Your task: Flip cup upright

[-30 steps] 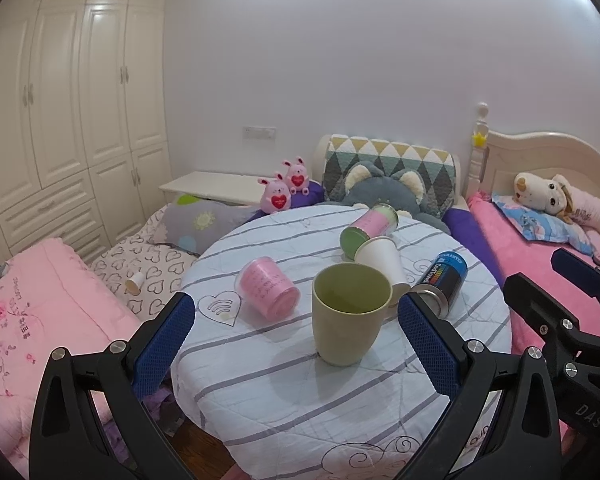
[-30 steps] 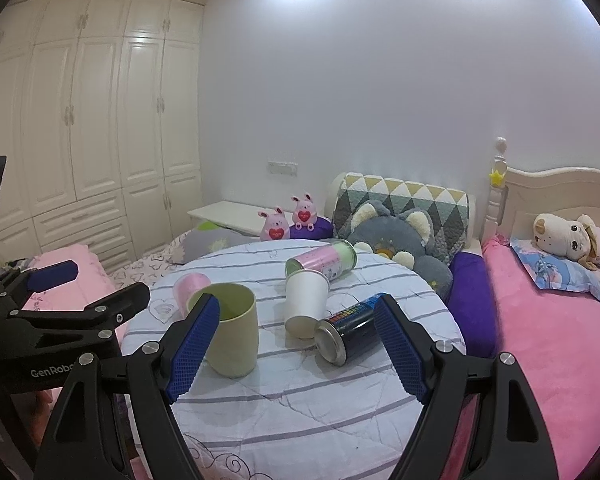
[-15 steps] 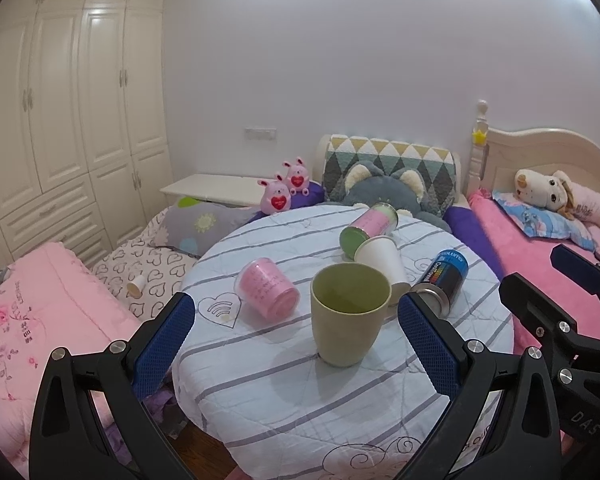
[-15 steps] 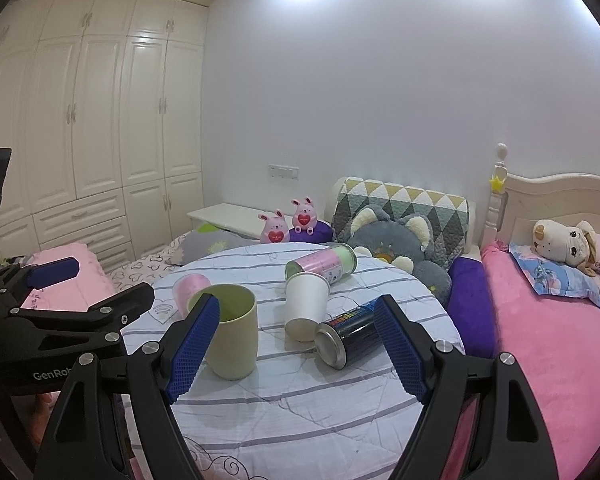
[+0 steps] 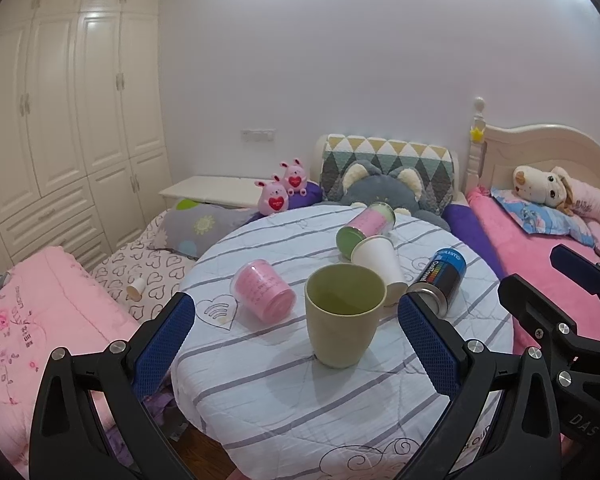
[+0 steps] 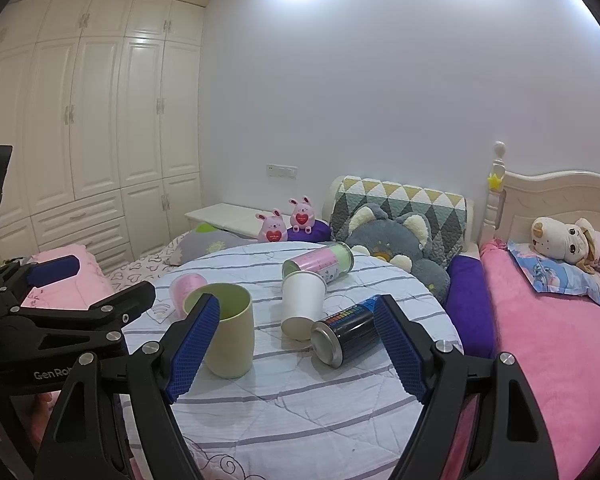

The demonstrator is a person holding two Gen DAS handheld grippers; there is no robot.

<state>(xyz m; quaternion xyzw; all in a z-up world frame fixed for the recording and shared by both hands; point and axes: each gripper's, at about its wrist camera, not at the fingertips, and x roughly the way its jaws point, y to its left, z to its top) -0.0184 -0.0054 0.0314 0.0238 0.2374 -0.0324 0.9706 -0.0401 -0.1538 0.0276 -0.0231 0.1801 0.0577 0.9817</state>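
A pale green cup [image 5: 343,314] stands upright on the round striped table [image 5: 308,412]; it also shows in the right wrist view [image 6: 230,334]. My left gripper [image 5: 296,346] is open and empty, held back from the cup with the cup between its blue pads [image 5: 164,346]. My right gripper [image 6: 296,346] is open and empty, above the table's front. A white paper cup [image 6: 302,304] lies tipped beside the green cup.
A pink cup [image 5: 264,290] lies on its side at left. A pink-and-green can [image 5: 366,228] and a dark spray can [image 5: 440,280] lie behind. A bed with pink covers [image 6: 560,344] stands at right, a pink quilt [image 5: 32,320] at left.
Both grippers have pulled slightly back and up; the right view has risen a little. The green cup stands still on the table.
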